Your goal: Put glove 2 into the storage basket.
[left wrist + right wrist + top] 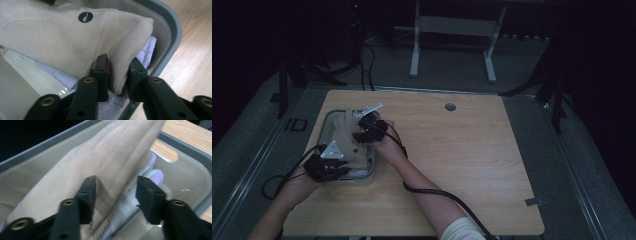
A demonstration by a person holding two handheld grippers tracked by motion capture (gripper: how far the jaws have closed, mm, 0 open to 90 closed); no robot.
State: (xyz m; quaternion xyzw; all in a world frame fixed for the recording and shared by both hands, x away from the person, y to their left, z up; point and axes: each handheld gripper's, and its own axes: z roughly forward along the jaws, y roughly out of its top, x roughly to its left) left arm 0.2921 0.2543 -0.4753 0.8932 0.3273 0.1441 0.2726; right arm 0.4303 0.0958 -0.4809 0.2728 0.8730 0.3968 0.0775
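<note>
Your left gripper pinches the beige garment's folded edge over the grey bin, left of centre in the high view. Your right gripper stands spread around the cloth.

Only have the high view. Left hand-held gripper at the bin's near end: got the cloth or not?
Observer: Left hand-held gripper has the folded edge of the cloth between its jaws; both pads look to touch it.
Operator: Right one?
Observer: Right hand-held gripper is open; the cloth lies against one jaw, with a gap to the other.
Operator: Anything else in the bin?
Observer: White fabric under the cloth.
</note>
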